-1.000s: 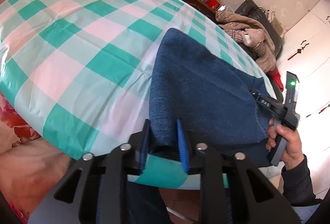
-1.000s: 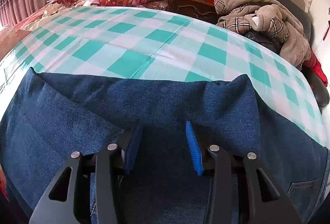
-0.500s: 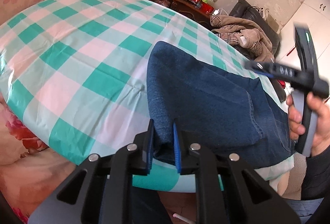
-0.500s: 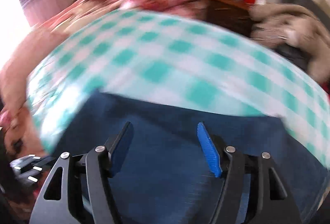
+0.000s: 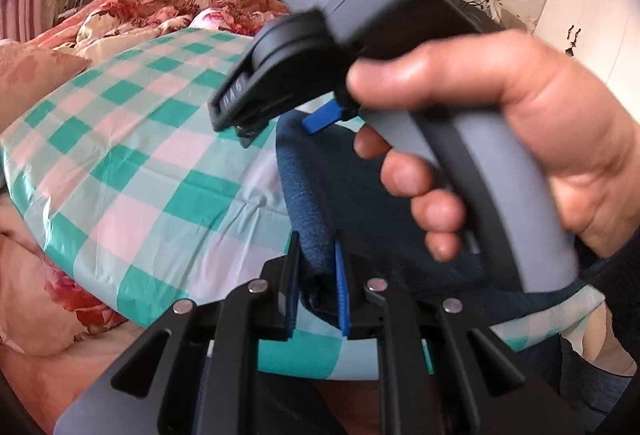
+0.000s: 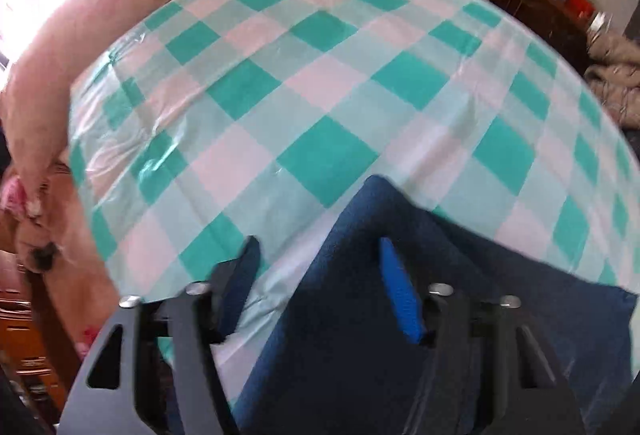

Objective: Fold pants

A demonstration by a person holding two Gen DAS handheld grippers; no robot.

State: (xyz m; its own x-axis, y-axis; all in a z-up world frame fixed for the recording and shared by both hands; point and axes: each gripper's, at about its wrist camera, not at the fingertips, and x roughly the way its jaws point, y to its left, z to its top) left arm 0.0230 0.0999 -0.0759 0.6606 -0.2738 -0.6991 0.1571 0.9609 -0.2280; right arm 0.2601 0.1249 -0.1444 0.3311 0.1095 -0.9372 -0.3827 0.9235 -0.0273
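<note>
Pants [image 5: 316,195] of thick dark blue denim are lying folded on the slick teal, white and pink checked sheet [image 5: 132,171] covering the bed. From the left wrist, the left gripper [image 5: 316,287] is pinching the bunched denim edge between nearly closed blue pads, while a hand [image 5: 492,139] is filling the 3 o'clock side, gripping the grey handle of the right gripper [image 6: 320,287]. Only the right wrist view is showing that gripper's jaws: standing apart, just closing somewhat, straddling the pants' corner without pressing it. A second ago that hand was sitting small at 4 o'clock; it is now crossing the middle, hiding most denim.
</note>
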